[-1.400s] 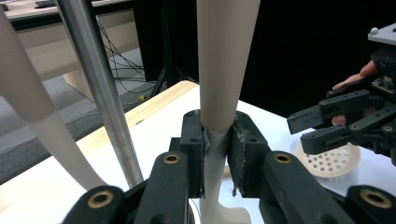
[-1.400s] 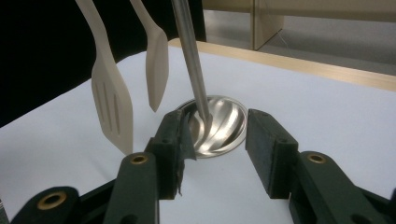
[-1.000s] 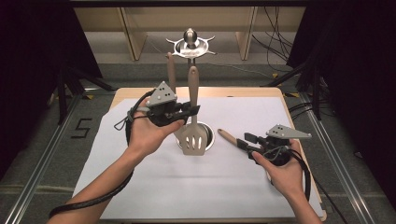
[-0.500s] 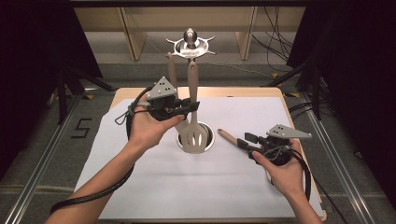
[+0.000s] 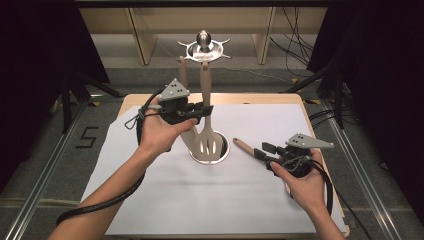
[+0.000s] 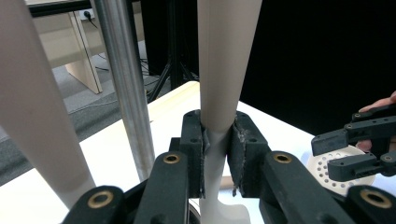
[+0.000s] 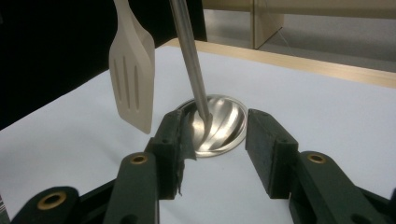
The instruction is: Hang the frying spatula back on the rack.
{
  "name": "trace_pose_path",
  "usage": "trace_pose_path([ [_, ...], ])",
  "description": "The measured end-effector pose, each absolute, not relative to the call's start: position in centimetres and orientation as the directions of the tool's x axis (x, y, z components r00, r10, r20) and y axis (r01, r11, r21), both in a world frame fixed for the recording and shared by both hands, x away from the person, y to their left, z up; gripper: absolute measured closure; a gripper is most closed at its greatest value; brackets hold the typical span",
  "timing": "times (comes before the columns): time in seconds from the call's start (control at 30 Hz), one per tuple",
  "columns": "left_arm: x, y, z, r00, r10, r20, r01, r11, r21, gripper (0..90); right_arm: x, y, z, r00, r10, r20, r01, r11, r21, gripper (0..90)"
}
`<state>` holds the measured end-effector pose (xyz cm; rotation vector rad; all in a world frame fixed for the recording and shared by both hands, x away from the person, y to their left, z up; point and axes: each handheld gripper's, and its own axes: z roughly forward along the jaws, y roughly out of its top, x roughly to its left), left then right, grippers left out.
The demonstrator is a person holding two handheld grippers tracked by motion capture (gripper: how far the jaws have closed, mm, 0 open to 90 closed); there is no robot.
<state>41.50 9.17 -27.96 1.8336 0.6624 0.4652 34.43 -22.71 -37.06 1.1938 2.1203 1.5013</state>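
Slotted spatula (image 5: 206,142) is hanging upright beside the steel stand pole (image 7: 189,60), blade just over the round base (image 7: 219,123), handle clamped in the left claw (image 6: 217,140). Risk, as I'm judging it: handle is tapering and smooth, so it could be slipping through the pads, or the blade knocking the pole and tipping the stand. Right claw (image 7: 212,140) is sitting apart and empty, near a wooden-handled utensil (image 5: 245,146) on the bench (image 5: 165,200).

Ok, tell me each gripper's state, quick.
Left gripper: shut on the slotted spatula's handle.
Right gripper: open, holding nothing, aimed at the rack base.
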Motion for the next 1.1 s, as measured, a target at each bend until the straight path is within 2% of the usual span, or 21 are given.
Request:
trace_pose_path([
  [0.67, 42.17, 8.84, -28.46, 0.763, 0.646, -0.018, 0.233, -0.25, 0.94, 76.0, 34.59, -22.87, -37.12, -0.626, 0.752, 0.206, 0.45, 0.132, 0.883, 58.1],
  [0.9, 42.17, 9.2, -28.56, 0.76, 0.649, 0.015, 0.205, -0.262, 0.943, 75.6, 34.81, -23.06, -37.29, -0.635, 0.756, 0.16, 0.411, 0.156, 0.898, 57.9],
  [1.1, 42.04, 9.26, -28.78, 0.759, 0.65, 0.019, 0.194, -0.254, 0.947, 74.0, 34.83, -22.92, -37.51, -0.637, 0.751, 0.174, 0.421, 0.149, 0.895, 57.6],
])
